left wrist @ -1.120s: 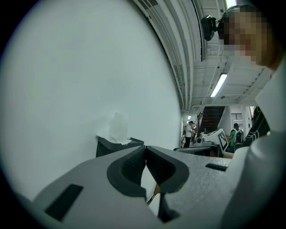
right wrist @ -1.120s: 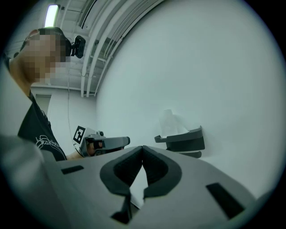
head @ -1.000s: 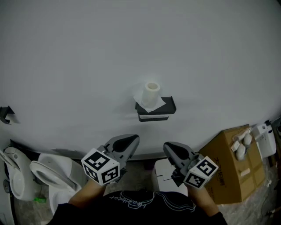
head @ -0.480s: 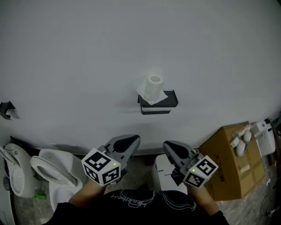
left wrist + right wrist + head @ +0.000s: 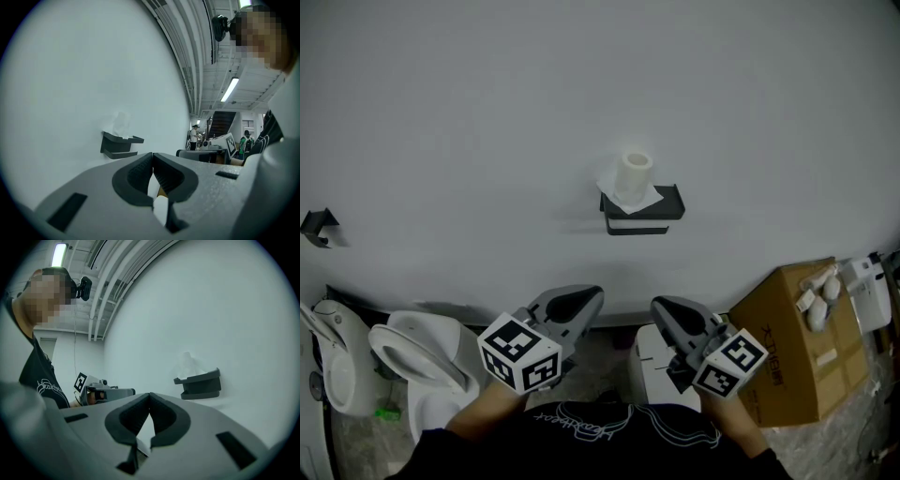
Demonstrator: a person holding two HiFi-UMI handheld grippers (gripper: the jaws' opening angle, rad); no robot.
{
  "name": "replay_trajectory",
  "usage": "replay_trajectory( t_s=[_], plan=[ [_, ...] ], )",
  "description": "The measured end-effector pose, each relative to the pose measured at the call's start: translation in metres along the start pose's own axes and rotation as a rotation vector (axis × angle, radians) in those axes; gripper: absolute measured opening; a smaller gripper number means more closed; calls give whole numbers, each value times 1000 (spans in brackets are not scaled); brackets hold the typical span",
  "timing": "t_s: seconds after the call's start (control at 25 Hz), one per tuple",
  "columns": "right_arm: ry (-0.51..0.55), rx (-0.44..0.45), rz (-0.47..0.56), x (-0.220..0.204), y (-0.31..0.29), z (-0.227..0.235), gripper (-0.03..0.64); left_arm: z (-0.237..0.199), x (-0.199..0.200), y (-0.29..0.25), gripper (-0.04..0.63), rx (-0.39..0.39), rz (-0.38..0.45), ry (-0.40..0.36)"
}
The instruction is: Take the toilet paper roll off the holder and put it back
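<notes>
I am keeping my left gripper (image 5: pixel 584 300) and right gripper (image 5: pixel 667 310) closed and empty. The white cylindrical toilet paper roll (image 5: pixel 633 175), upright on the black wall holder (image 5: pixel 645 212) at twelve o'clock, is drifting toward one; removal is still waiting.

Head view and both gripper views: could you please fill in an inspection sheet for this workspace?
Surface: plain white wall, bare apart from the holder and a small black hook at left.
Job's things: toilet paper roll stands upright on the holder, a loose sheet under it.
Clutter: toilet, cardboard box and white box on the floor.
Grippers: left gripper and right gripper both shut, empty, short of the holder.
Cables: thin hanging line, possibly a cable.
Surroundings: people stand far off in the left gripper view.
</notes>
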State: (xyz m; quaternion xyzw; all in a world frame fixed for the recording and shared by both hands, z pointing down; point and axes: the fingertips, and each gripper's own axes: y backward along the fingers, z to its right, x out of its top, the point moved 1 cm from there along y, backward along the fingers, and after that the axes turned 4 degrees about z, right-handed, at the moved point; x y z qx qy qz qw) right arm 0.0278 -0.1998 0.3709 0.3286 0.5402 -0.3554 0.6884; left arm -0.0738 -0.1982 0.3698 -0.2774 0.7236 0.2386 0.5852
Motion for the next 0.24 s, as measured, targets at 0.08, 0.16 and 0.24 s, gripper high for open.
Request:
replay_trajectory(
  t_s=[0.08,0.16,0.24],
  plan=[
    [2,2,4,1,2,-2,5,2,0,1,6,1,-1,-4],
    [2,3,6,2,3,-4,5,4,0,3,6,4,-3,-6],
    [1,3,4,1,5,-7,5,6,-1,6,6,8,-7,-6]
  ],
)
